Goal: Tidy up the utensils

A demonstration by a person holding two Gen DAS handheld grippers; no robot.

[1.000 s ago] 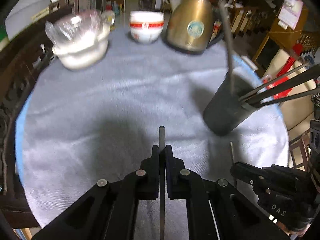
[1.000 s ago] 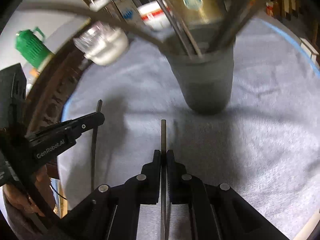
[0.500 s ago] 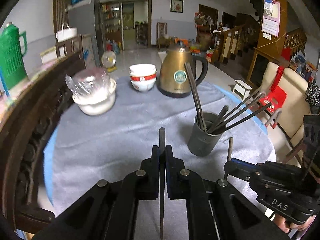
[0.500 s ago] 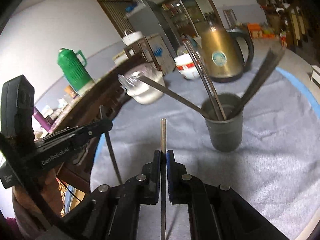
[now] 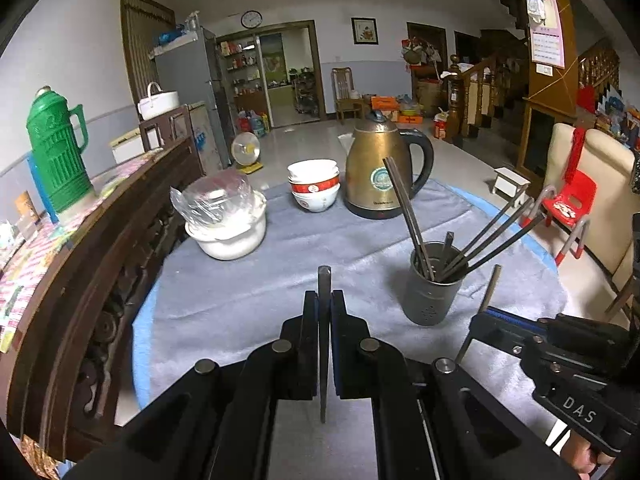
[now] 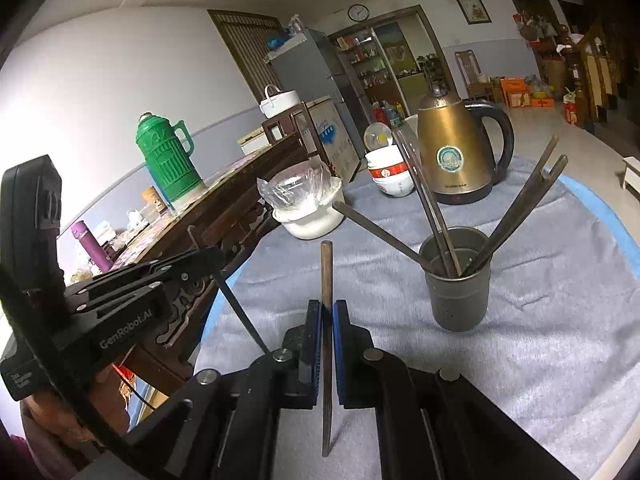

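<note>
My left gripper (image 5: 324, 295) is shut on a dark chopstick (image 5: 324, 278) that sticks out past its tips, above the grey cloth. To its right stands the dark metal utensil cup (image 5: 430, 300) with several chopsticks leaning in it. My right gripper (image 6: 327, 305) is shut on a brown chopstick (image 6: 327, 268), and the cup (image 6: 458, 296) is ahead to its right. In the left wrist view the right gripper (image 5: 486, 315) shows at the right with its chopstick (image 5: 493, 282) pointing up. In the right wrist view the left gripper (image 6: 214, 256) shows at the left.
On the cloth-covered round table (image 5: 240, 304) stand a brass kettle (image 5: 380, 176), stacked bowls (image 5: 314, 188) and a white pot under plastic wrap (image 5: 228, 226). A dark wooden sideboard (image 5: 80, 280) with a green thermos (image 5: 56, 152) runs along the left.
Both grippers have risen and tipped upward, each still holding its chopstick. The views went from the tabletop to the room, and the cup now looks farther off.
</note>
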